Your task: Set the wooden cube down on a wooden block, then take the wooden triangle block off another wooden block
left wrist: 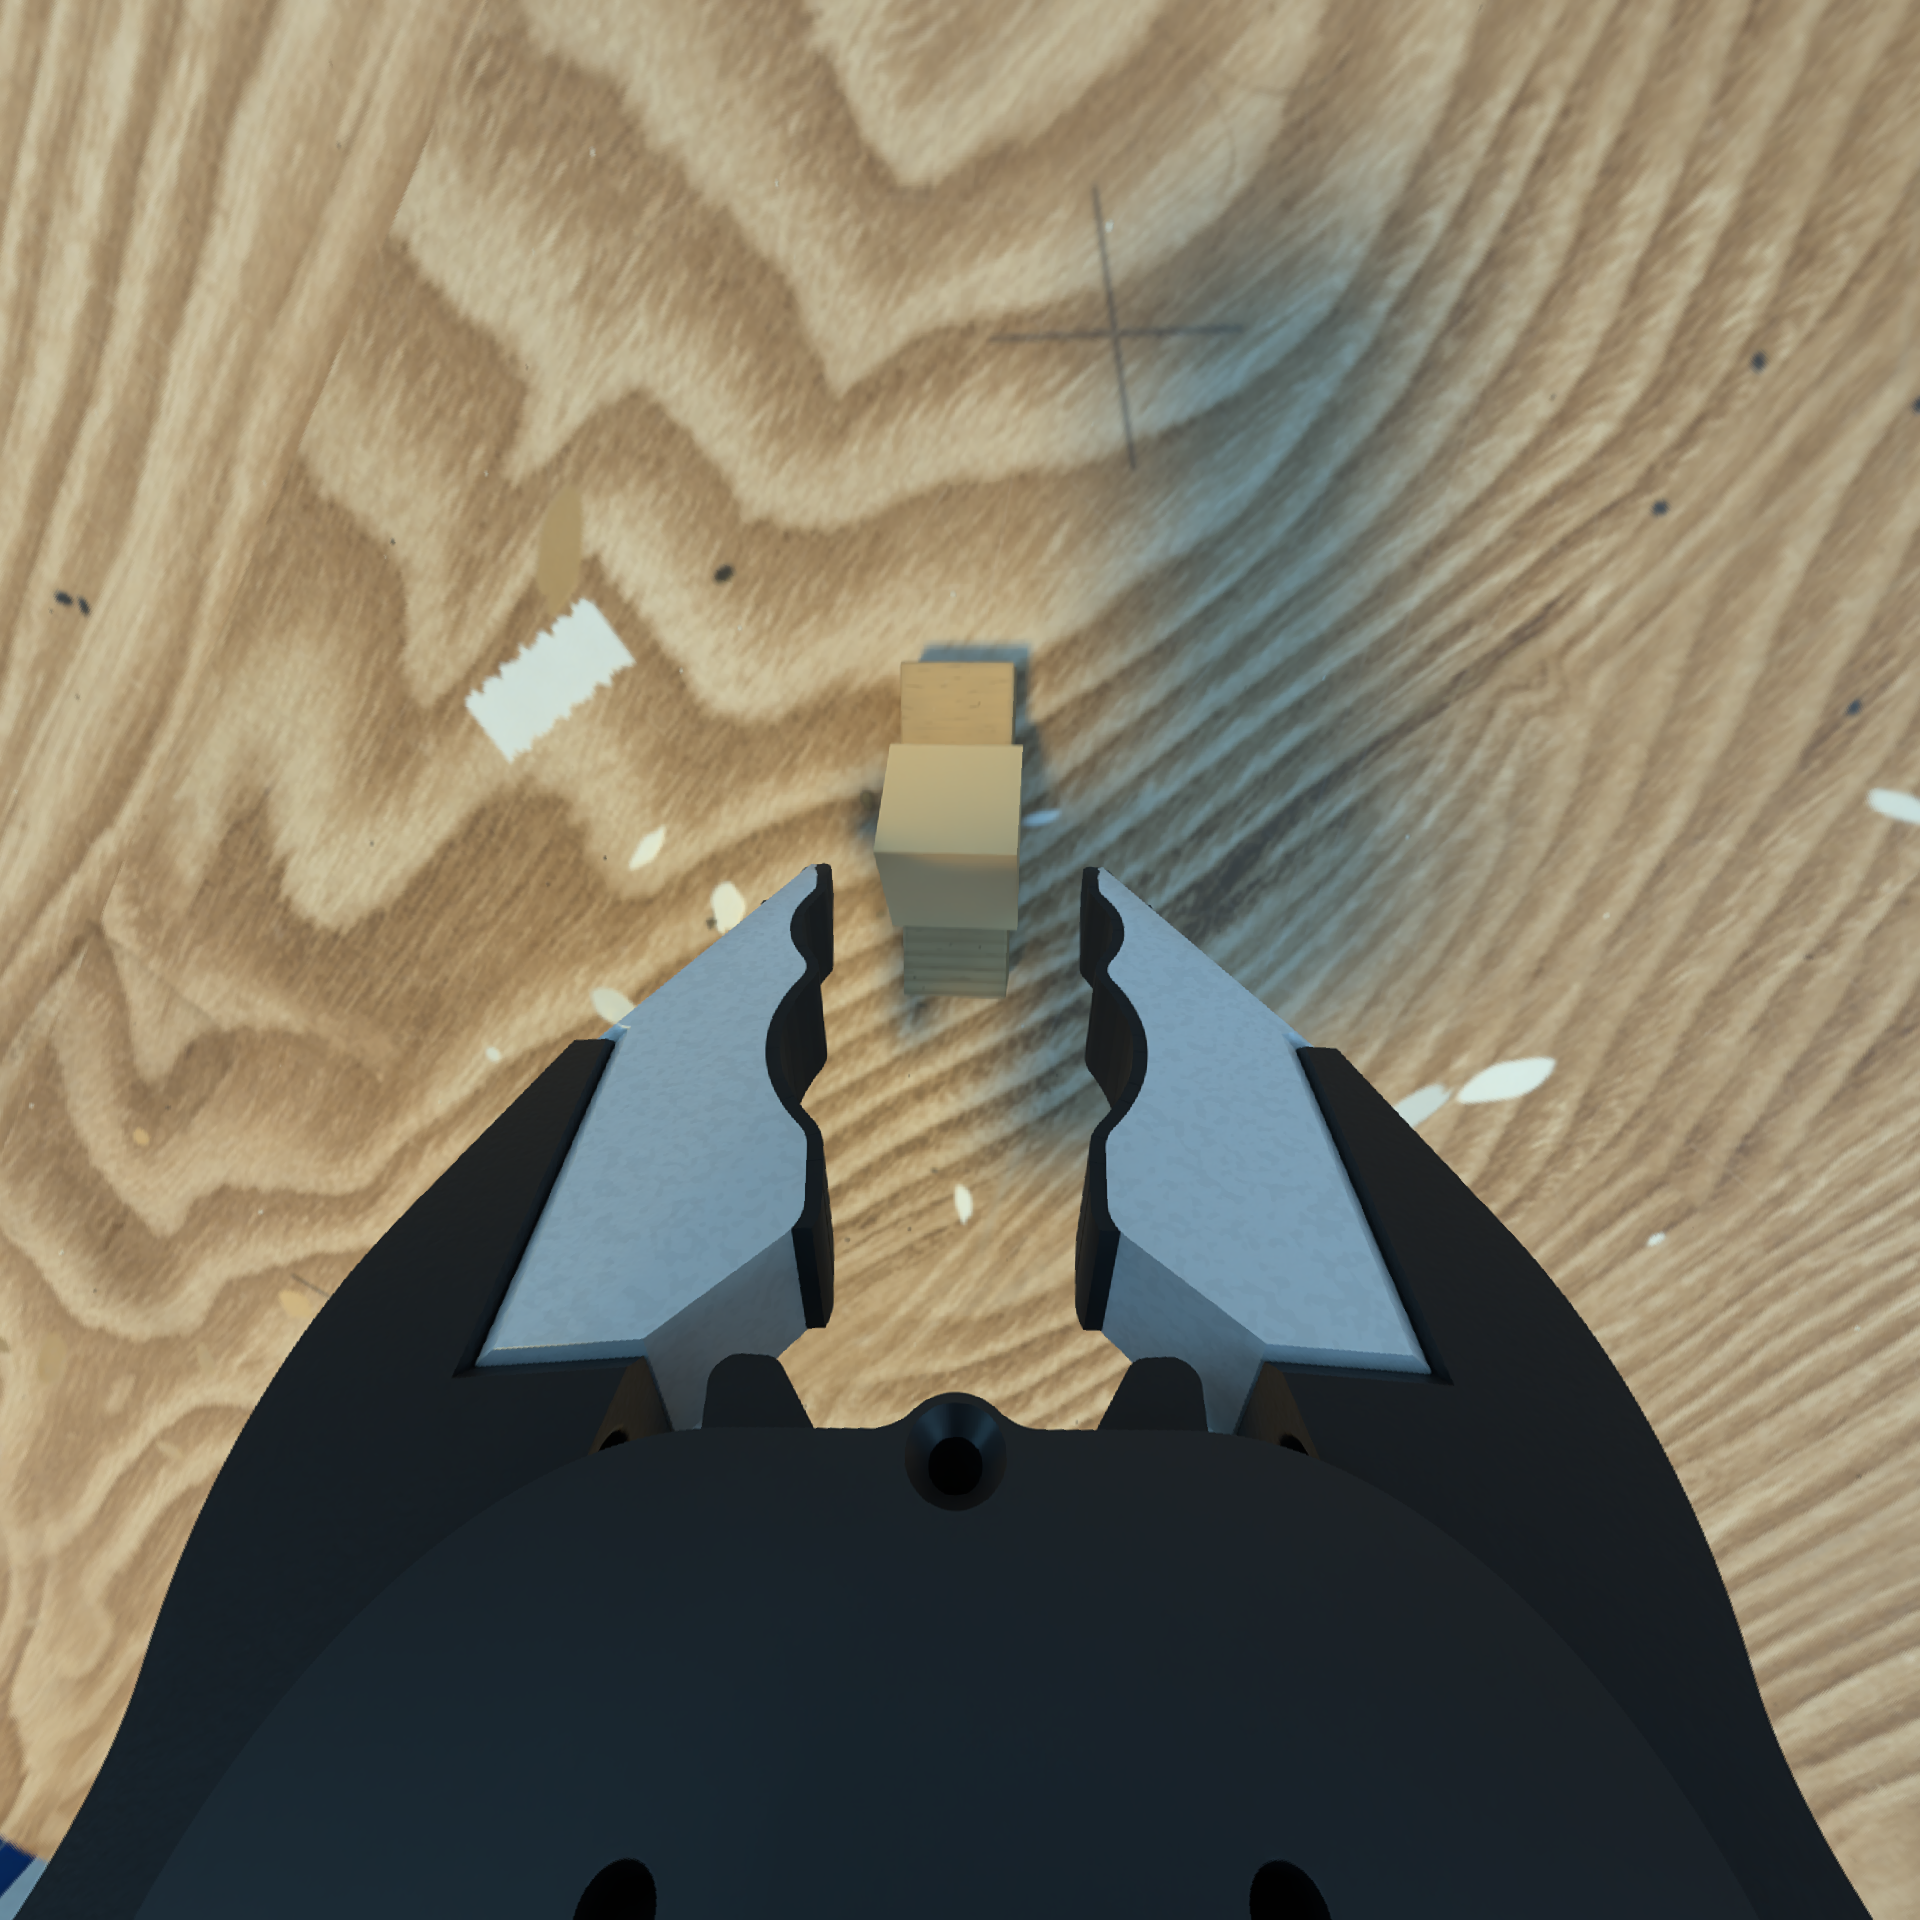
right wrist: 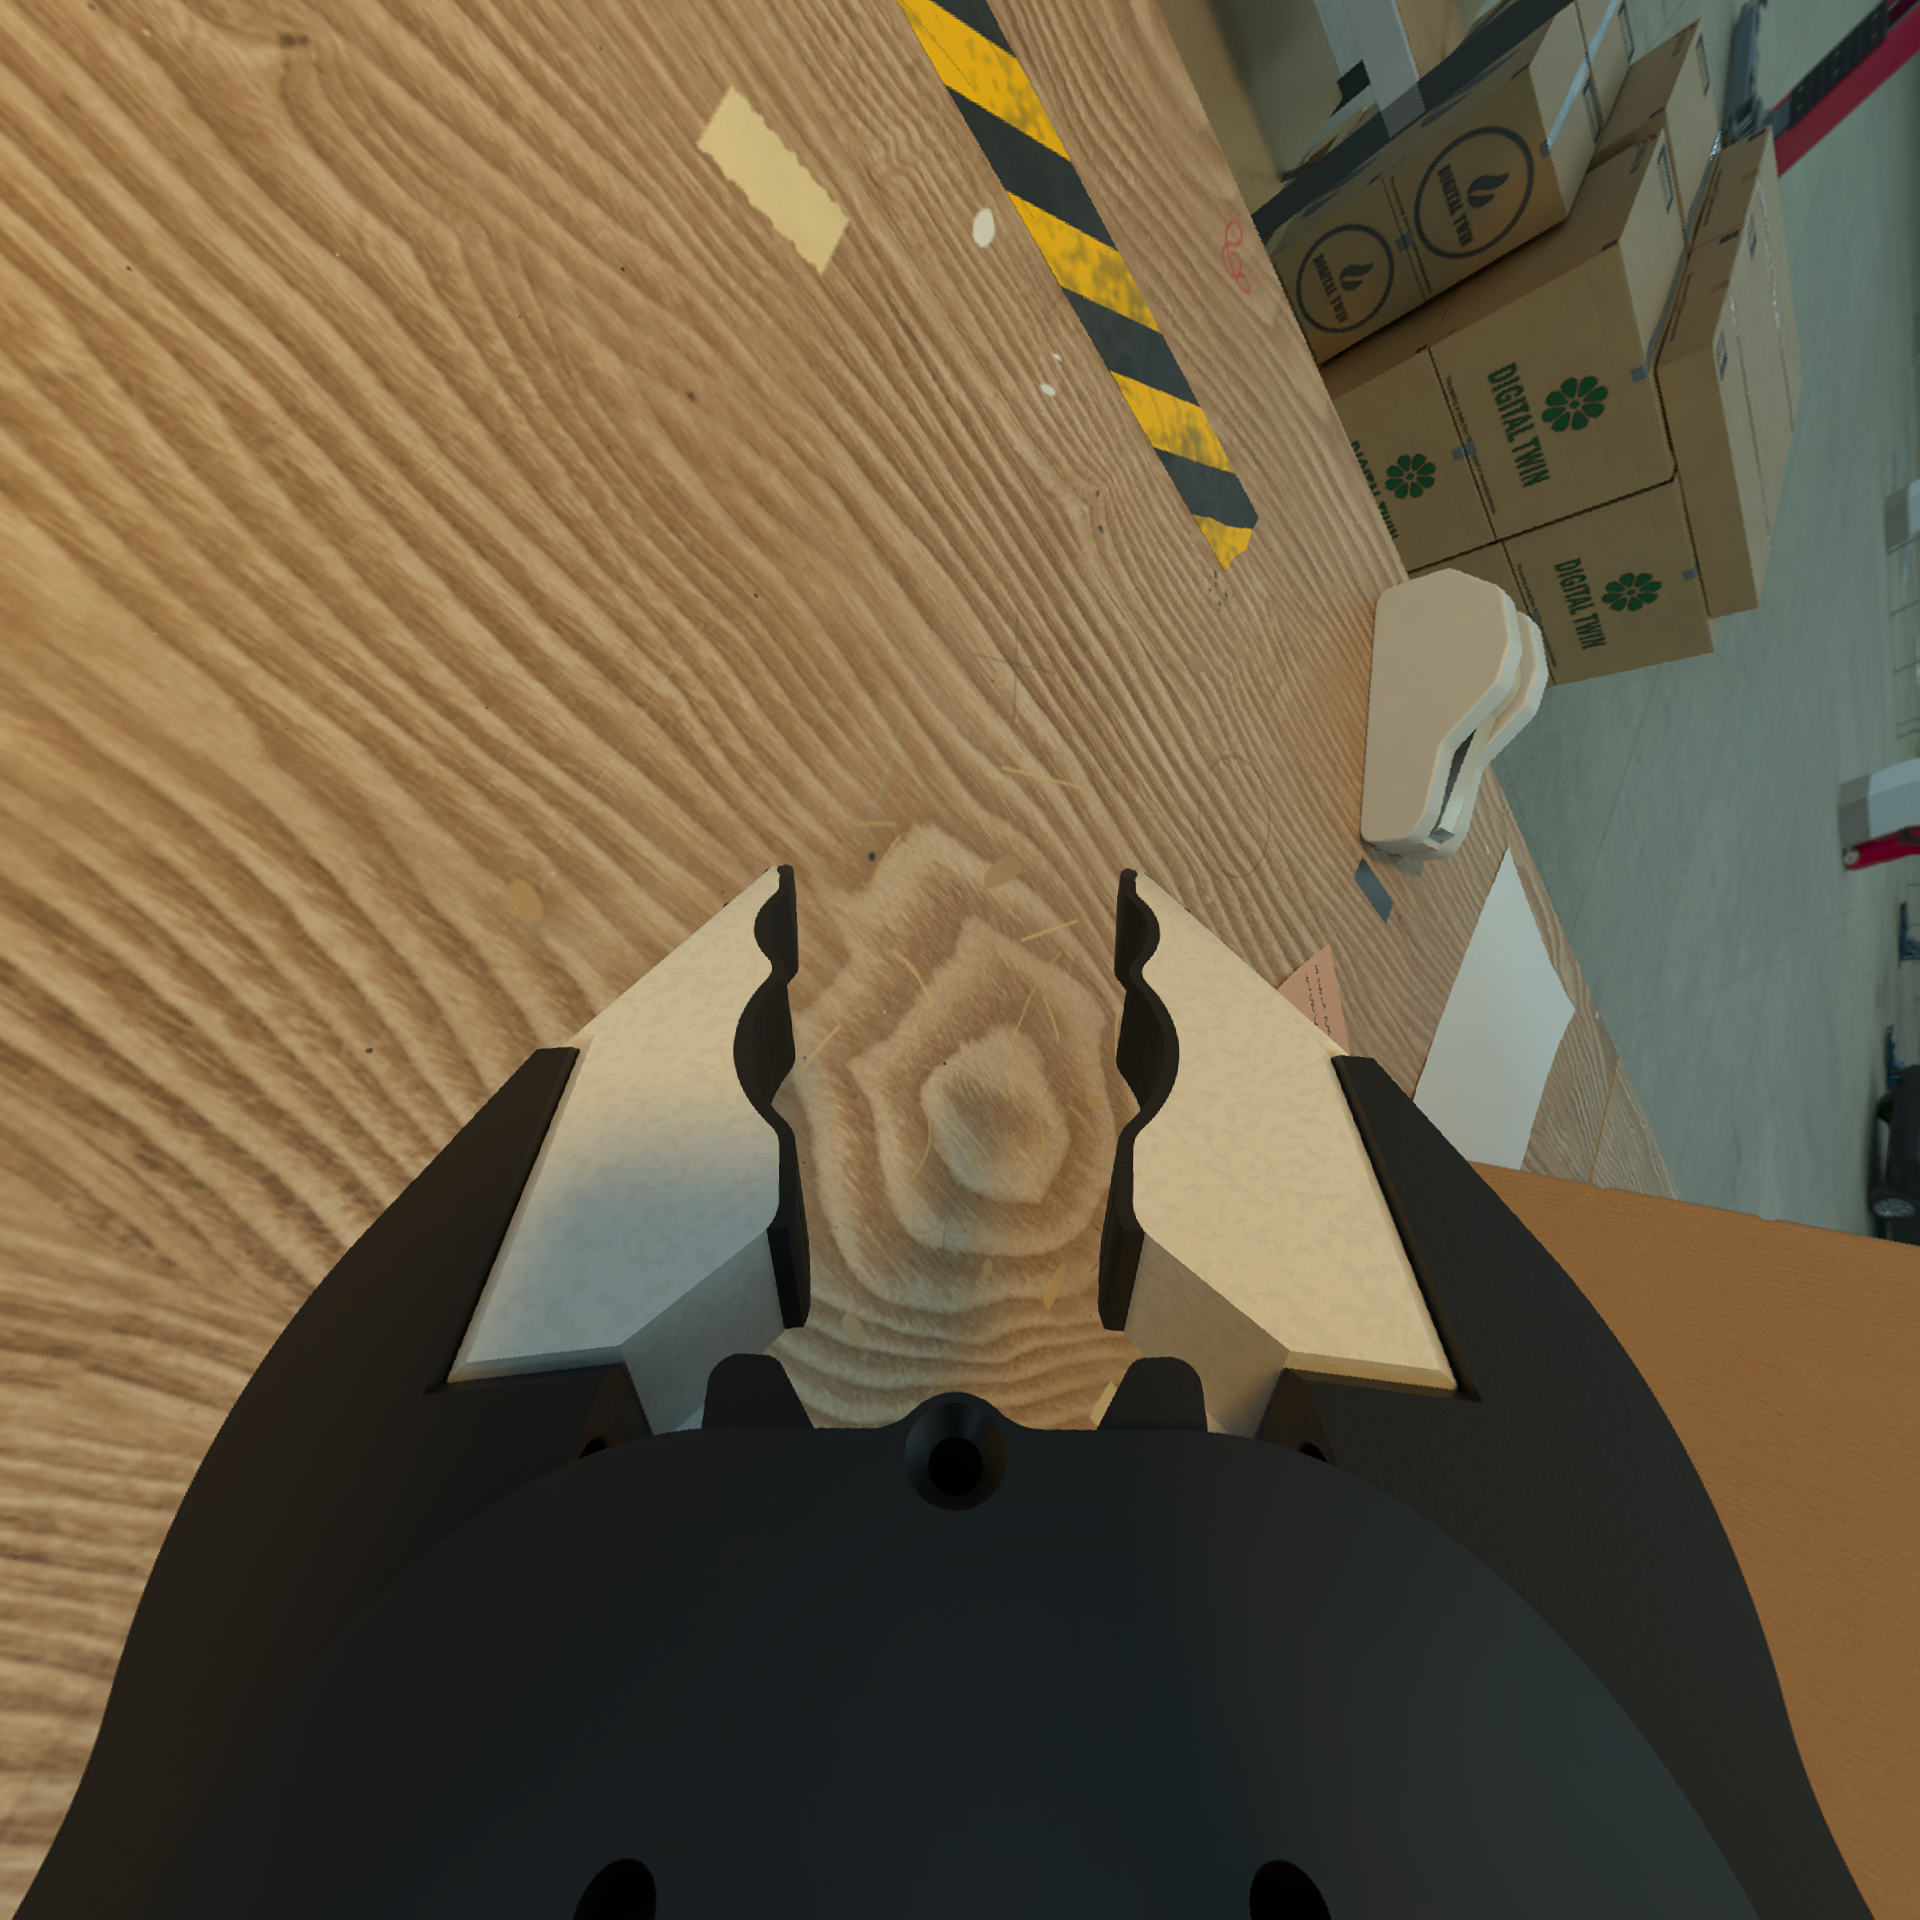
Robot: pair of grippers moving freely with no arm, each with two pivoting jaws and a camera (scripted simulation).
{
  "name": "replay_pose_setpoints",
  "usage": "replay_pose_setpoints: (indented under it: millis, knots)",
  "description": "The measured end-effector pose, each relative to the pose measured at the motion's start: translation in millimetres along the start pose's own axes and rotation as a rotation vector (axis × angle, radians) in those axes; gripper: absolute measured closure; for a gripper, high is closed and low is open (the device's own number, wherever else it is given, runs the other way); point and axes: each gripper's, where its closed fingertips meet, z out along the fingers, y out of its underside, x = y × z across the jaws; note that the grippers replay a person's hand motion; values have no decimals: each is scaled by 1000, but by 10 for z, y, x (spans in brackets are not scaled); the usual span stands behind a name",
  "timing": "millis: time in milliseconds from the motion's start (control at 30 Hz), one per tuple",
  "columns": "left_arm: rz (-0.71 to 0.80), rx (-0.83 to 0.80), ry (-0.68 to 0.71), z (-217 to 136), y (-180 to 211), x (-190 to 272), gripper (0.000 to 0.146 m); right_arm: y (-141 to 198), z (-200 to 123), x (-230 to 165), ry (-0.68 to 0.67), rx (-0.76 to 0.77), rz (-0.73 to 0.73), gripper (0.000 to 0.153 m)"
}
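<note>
In the left wrist view a pale wooden cube (left wrist: 951,805) sits on top of a ridged wooden block (left wrist: 956,961), seen from above. Another wooden block (left wrist: 956,704) lies just beyond them on the table. My left gripper (left wrist: 956,878) is open and empty, hovering above the stack with its fingertips either side of it and apart from it. My right gripper (right wrist: 954,883) is open and empty over bare wooden table. No wooden triangle block shows in either view.
A white serrated tape scrap (left wrist: 549,677) and a pencil cross (left wrist: 1117,330) mark the table. In the right wrist view a yellow-black hazard strip (right wrist: 1091,270), a beige stapler-like object (right wrist: 1444,717), a white sheet (right wrist: 1496,1029) and the table edge lie right; cardboard boxes (right wrist: 1538,416) stand beyond.
</note>
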Motion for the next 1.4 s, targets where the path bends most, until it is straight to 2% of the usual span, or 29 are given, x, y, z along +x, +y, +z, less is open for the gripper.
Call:
replay_pose_setpoints:
  millis: [367, 500, 600, 700, 767, 867, 967, 1033, 1133, 1300, 1400]
  knots:
    - [-8, 42, 12, 35, -35, -23, 119, 50, -15, 38, 1, -4, 14, 91]
    - [-39, 57, -29, -72, 54, -158, 119, 46, -19, 40, 1, 1, 17, 91]
    - [-119, 147, -73, -373, 81, -322, 119, 56, -15, 44, -1, 1, 22, 91]
    - [-172, 308, -144, -902, -5, -401, 119, 57, -22, 56, 2, 2, 23, 91]
    - [-150, 465, -175, -1337, -198, -294, 119, 45, -36, 64, 6, 8, 25, 91]
    - [7, 718, -90, -1890, -667, 252, 119, 32, -54, 67, 8, 14, 23, 91]
    - [217, 827, 13, -2080, -1108, 959, 119, 31, -76, 77, 11, 17, 23, 91]
    - [336, 811, 54, -1980, -1339, 1382, 119, 33, -101, 100, 16, 24, 29, 91]
    - [462, 715, 107, -1605, -1579, 1870, 119, 43, -151, 147, 25, 40, 45, 91]
    - [534, 513, 126, -849, -1718, 2149, 119, 82, -220, 220, 35, 57, 70, 91]
    - [520, 449, 184, -590, -1717, 2217, 119, 114, -250, 256, 38, 66, 88, 91]
